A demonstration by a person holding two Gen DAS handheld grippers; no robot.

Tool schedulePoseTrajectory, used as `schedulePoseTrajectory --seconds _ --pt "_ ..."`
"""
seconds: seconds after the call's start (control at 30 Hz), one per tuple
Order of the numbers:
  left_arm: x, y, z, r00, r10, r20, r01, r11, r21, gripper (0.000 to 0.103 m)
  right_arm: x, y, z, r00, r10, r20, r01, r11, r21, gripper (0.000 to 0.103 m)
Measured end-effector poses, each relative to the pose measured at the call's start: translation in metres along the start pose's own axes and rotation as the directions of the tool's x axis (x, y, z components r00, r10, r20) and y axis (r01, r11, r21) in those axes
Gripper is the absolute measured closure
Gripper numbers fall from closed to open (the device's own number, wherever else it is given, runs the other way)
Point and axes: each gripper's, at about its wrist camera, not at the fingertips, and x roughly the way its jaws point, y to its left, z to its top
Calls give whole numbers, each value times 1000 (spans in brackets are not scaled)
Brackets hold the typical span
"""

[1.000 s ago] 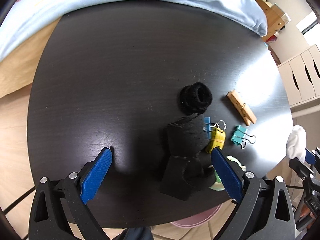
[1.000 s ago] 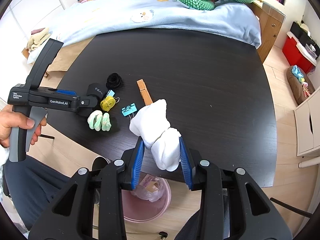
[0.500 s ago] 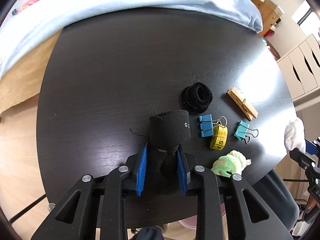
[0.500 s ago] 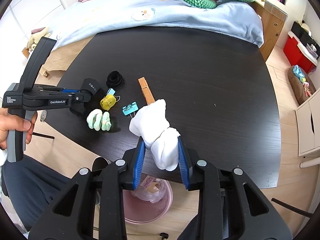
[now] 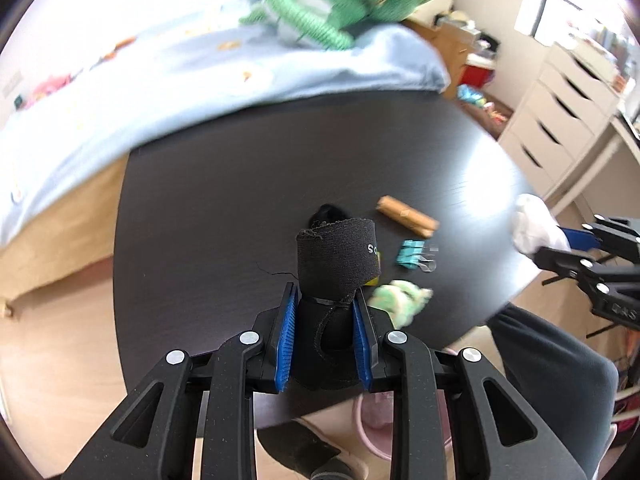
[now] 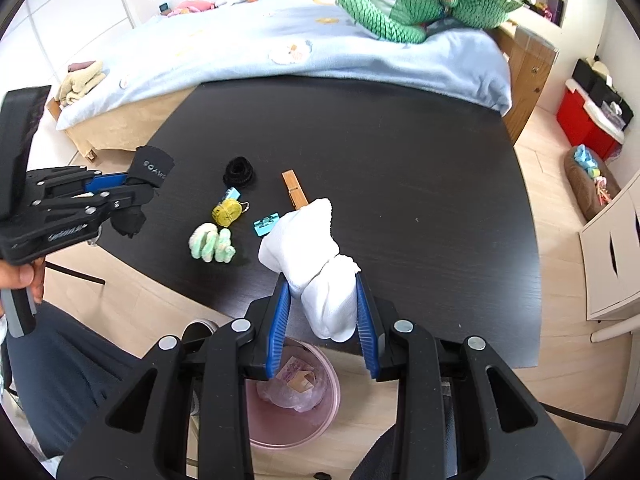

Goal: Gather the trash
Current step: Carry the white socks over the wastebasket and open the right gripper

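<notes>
While wrappers fill the pink bin (image 6: 332, 392), grippers clamp socks.

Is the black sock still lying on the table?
No, the left gripper holds the black sock clamped between its blue pads, lifted above the table.

Black sock (image 5: 338, 264) (bundled), white sock (image 6: 316, 256): both gripped.
</notes>
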Motion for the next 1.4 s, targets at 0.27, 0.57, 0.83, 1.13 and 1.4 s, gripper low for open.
schedulePoseTrajectory --seconds 0.27,0.57,0.83,1.13,1.4 --pt "-43 -30 -21 992 -70 101 63 996 69 78 -34 9 -29 998 -7 63 7 1000 -8 71" --pt "-57 -50 -46 982 -111 154 95 990 107 78 -58 27 -64 995 14 98 -12 1000 -16 71" --pt "-64 -60 -70 978 -152 141 133 981 138 78 -59 46 -93 996 50 69 -48 998 -36 71" --pt "-74 -64 -84 973 -185 135 163 974 159 78 -47 58 -106 996 85 36 -84 996 -40 71" --pt "-75 -65 -84 972 -192 136 169 972 162 78 -44 60 -106 993 109 34 -108 993 -45 38"
